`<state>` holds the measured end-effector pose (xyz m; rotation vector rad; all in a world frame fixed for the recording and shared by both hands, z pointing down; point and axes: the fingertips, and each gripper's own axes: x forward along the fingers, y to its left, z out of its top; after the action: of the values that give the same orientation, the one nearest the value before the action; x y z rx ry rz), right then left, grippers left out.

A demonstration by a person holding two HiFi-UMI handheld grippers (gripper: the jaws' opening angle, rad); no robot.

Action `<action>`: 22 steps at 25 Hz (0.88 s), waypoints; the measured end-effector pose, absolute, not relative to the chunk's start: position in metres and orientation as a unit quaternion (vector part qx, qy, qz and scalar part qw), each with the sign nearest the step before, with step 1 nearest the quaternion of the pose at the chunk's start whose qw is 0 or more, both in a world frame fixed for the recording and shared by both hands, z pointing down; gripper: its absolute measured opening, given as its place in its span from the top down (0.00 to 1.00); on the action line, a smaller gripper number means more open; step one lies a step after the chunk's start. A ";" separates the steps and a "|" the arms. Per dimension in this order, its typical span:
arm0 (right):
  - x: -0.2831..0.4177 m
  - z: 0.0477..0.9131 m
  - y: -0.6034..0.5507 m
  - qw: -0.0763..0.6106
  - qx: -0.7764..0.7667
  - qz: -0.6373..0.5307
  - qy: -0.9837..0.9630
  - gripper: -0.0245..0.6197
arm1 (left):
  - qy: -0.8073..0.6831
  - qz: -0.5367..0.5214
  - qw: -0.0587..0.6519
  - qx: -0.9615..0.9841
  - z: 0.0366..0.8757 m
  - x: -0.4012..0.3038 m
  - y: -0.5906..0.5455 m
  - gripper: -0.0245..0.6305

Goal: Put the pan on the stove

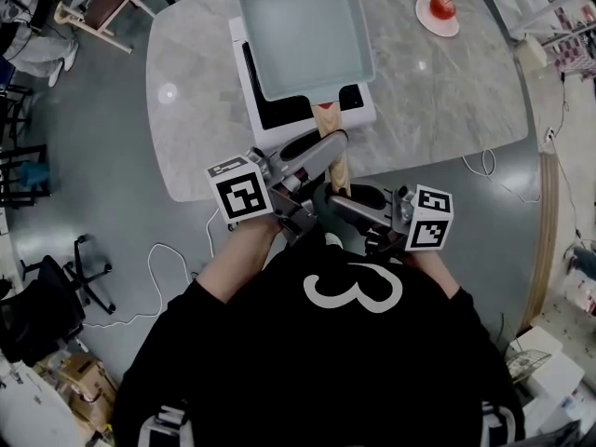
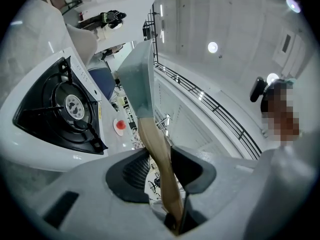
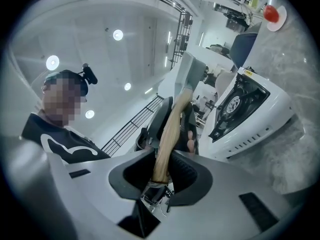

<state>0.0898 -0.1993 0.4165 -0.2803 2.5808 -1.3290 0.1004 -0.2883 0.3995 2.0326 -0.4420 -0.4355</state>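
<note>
A square pale teal pan [image 1: 303, 31] with a wooden handle [image 1: 333, 142] hangs over the white single-burner stove [image 1: 358, 110] and hides most of its top. My left gripper [image 1: 321, 147] is shut on the handle close to the pan. My right gripper [image 1: 337, 198] is shut on the handle's near end. In the left gripper view the handle [image 2: 160, 154] runs between the pads up to the pan [image 2: 137, 84], which is clear of the burner [image 2: 65, 109]. In the right gripper view the handle [image 3: 170, 129] is clamped between the pads, with the stove [image 3: 245, 104] to the right.
The stove stands on a grey marble table [image 1: 196, 91] near its front edge. A red round thing on a white plate [image 1: 438, 9] sits at the table's far right. An office chair [image 1: 65, 296] and cables lie on the floor to the left.
</note>
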 end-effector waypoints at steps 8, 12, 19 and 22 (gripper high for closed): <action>0.089 0.428 -0.201 0.111 -0.097 -0.471 0.870 0.85 | -0.190 -0.181 0.509 0.820 0.417 0.099 -0.291 0.75; 0.087 0.434 -0.201 0.107 -0.097 -0.484 0.863 0.85 | -0.194 -0.182 0.520 0.812 0.425 0.097 -0.292 0.75; 0.086 0.445 -0.203 0.103 -0.105 -0.503 0.852 0.85 | -0.193 -0.187 0.541 0.797 0.441 0.096 -0.294 0.75; 0.086 0.450 -0.203 0.102 -0.109 -0.511 0.847 0.85 | -0.197 -0.183 0.547 0.793 0.449 0.095 -0.294 0.75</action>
<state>0.0859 -0.2033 0.4504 -0.3211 2.4995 -1.5083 0.0949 -0.2944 0.4495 1.8787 -0.4677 -0.4342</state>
